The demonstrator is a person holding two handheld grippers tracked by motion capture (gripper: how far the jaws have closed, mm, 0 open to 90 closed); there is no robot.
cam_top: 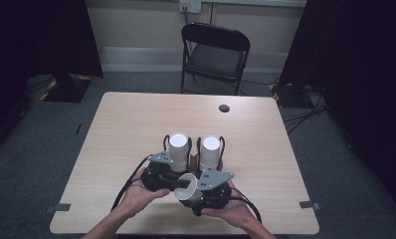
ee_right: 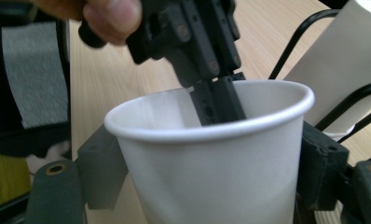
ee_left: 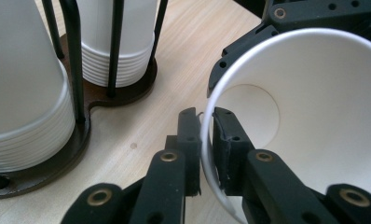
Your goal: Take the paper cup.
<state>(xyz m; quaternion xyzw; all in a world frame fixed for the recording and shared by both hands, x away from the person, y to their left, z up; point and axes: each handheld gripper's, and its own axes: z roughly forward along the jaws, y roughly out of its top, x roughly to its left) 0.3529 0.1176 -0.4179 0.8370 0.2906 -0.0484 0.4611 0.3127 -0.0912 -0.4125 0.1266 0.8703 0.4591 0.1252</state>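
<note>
- Nearest the table's (cam_top: 136, 114) near edge, a single white paper cup (cam_top: 188, 187) is held between the two tools, lifted off the wood and tipped so its mouth faces up and toward the left side.
- The right gripper (cam_top: 209, 185) has its jaws closed on the cup's outer wall, one pad on each side of the body, as the right gripper view shows (ee_right: 211, 154).
- The left gripper (cam_top: 158, 175) has its jaws pinched together on the cup's rim, one jaw inside the mouth and one outside; the left gripper view shows the thin paper lip (ee_left: 207, 140) squeezed between them.
- To do this handover or separation well, I judge the rim pinch should stay light: the paper lip will crease easily. The right tool's side grip looks the steadier hold, so it should carry the weight while the left one lets go or pulls straight along the cup's axis, not sideways.
- Keeping the cup clear of the rack behind would avoid knocking the stacks.
- Just beyond, about mid-table, a dark two-ring wire holder (ee_left: 76, 140) stands with two upside-down stacks of white cups, the left stack (cam_top: 177, 149) and the right stack (cam_top: 210, 152) side by side.
- Toward the far edge, a small dark round hole or grommet (cam_top: 224, 108) sits in the tabletop.
- Past the table stands a black folding chair (cam_top: 213, 55).
- No brand, label or readable writing appears on the cups, holder or tools.
</note>
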